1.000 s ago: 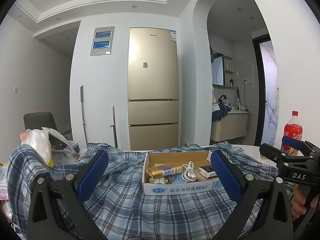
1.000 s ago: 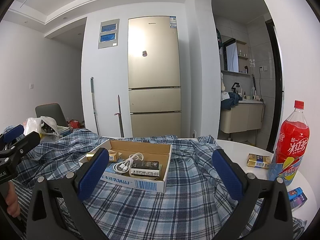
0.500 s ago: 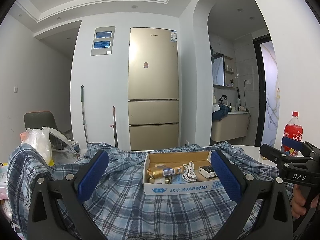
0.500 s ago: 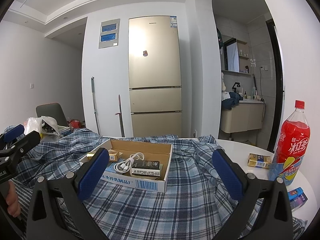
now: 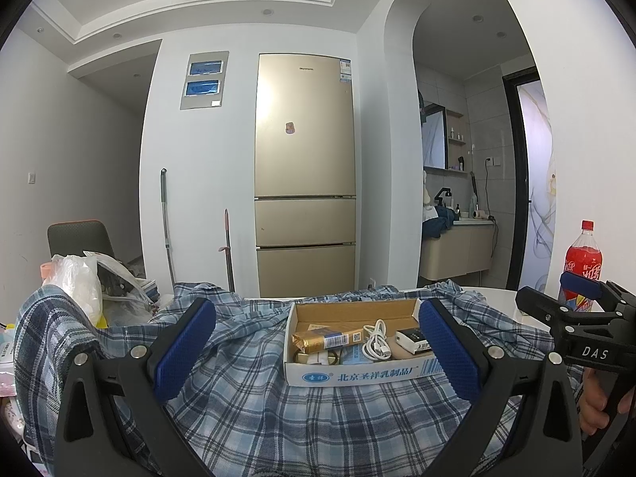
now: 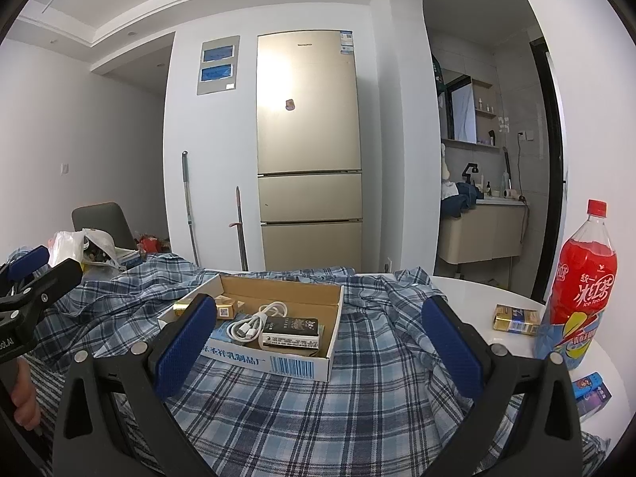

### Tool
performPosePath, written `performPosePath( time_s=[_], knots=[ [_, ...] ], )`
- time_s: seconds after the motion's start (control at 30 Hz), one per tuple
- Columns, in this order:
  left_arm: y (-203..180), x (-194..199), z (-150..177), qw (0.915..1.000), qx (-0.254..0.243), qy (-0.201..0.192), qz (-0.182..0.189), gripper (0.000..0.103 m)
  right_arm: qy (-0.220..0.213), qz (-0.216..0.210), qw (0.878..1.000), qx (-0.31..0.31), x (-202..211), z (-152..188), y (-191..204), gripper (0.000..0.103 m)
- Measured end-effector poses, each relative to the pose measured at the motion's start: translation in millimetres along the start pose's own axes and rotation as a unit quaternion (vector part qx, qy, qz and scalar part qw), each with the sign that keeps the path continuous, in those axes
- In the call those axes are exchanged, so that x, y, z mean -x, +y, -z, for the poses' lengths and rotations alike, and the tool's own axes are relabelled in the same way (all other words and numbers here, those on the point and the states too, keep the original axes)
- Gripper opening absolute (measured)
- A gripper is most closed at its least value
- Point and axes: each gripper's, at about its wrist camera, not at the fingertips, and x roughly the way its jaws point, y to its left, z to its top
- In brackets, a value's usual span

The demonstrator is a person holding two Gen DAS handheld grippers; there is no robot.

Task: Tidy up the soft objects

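Note:
A blue plaid shirt (image 5: pixel 302 409) lies spread and rumpled over the white round table; it also shows in the right wrist view (image 6: pixel 357 389). An open cardboard box (image 5: pixel 357 375) with a white cable, a gold pack and a small black box rests on top of the shirt, also in the right wrist view (image 6: pixel 274 361). My left gripper (image 5: pixel 318 348) is open and empty, hovering above the shirt before the box. My right gripper (image 6: pixel 318 346) is open and empty, likewise above the shirt. Each gripper shows at the edge of the other's view.
A red drink bottle (image 6: pixel 576 290) stands on the table's right side, with a gold pack (image 6: pixel 516 320) and a small blue box (image 6: pixel 592 387) near it. A plastic bag (image 5: pixel 79 290) and a chair (image 5: pixel 79 240) are at the left. A gold fridge (image 5: pixel 304 175) stands behind.

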Motion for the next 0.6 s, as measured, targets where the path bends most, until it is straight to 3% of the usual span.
performPosePath(
  time_s=[0.6],
  knots=[
    [0.0,-1.8,1.1,1.0,0.0,0.002,0.0,0.103,0.001,0.0,1.0,0.0,0.1,-0.5,0.2,0.103]
  ],
)
